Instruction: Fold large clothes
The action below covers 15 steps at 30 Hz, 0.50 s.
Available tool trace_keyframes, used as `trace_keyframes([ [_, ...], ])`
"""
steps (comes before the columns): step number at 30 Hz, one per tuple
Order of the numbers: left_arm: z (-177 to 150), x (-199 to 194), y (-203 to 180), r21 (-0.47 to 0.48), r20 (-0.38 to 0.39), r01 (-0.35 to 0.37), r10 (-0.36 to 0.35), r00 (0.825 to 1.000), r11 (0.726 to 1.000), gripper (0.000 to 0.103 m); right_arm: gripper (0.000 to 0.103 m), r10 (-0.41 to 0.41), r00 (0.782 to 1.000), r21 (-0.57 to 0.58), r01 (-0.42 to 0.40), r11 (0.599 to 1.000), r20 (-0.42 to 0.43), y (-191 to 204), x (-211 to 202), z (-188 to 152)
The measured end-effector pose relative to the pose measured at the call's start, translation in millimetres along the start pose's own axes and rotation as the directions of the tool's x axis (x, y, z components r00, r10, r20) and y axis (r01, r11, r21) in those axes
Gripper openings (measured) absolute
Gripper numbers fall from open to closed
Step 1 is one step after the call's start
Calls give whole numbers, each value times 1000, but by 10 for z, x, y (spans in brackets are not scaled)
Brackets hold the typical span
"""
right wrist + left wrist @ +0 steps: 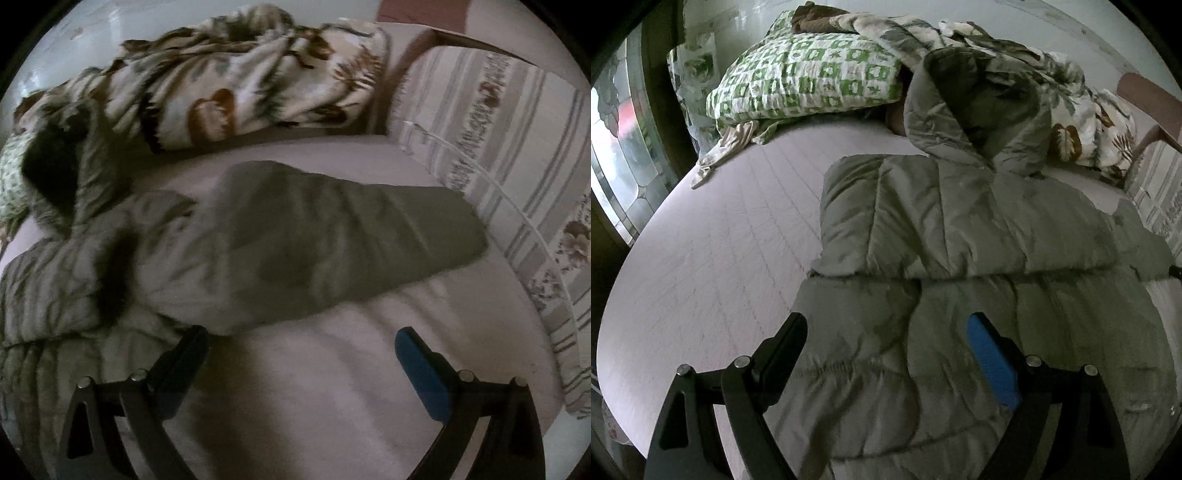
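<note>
The grey padded jacket [960,229] lies on the bed [720,229], one sleeve [332,229] outstretched. Left claw [886,354] and right claw [301,354] both released, empty. Advise gripping that sleeve's cuff and folding it squarely across the body.

Black tool [886,328], one blue pad [991,362]

Bed [713,236]: pale quilted cover, seams running in a grid. Lying directly on it: grey-green puffer jacket [960,229], spread flat, one sleeve [332,236] extended sideways, hood [979,110] toward the head end. Green-and-white checked pillow [805,77] at the head. Leaf-print blanket [236,85] bunched beside it. Striped floral cushion [517,177] along the edge.
</note>
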<state>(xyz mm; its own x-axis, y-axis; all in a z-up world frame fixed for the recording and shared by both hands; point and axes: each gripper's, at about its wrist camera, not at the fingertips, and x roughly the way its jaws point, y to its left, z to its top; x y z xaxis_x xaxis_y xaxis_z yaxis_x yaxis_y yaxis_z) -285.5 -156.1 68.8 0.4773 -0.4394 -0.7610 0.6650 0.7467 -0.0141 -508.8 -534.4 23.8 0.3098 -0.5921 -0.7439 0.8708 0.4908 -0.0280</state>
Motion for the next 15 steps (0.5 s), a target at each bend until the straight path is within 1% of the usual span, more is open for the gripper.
trace_keyframes([
  [5, -29, -16, -110, 41, -7, -8, 8, 1000, 999, 89, 102, -54, 998, 32, 55, 998, -19, -391, 138, 62],
  [7, -11, -28, -128, 35, -2, -4, 4, 1000, 999, 89, 102, -62, 998, 67, 64, 996, -28, -575, 206, 108],
  [9, 9, -35, -114, 10, -1, 14, -14, 1000, 1000, 89, 102, -74, 997, 103, 77, 992, -32, -736, 258, 143],
  [12, 28, -28, -112, -8, -2, 23, -23, 1000, 1000, 89, 102, -56, 997, 182, 64, 981, -49, -977, 358, 215],
  [15, 29, -3, -137, -3, -5, 14, -14, 1000, 1000, 89, 102, -16, 997, 289, 37, 957, -74, -1237, 488, 275],
])
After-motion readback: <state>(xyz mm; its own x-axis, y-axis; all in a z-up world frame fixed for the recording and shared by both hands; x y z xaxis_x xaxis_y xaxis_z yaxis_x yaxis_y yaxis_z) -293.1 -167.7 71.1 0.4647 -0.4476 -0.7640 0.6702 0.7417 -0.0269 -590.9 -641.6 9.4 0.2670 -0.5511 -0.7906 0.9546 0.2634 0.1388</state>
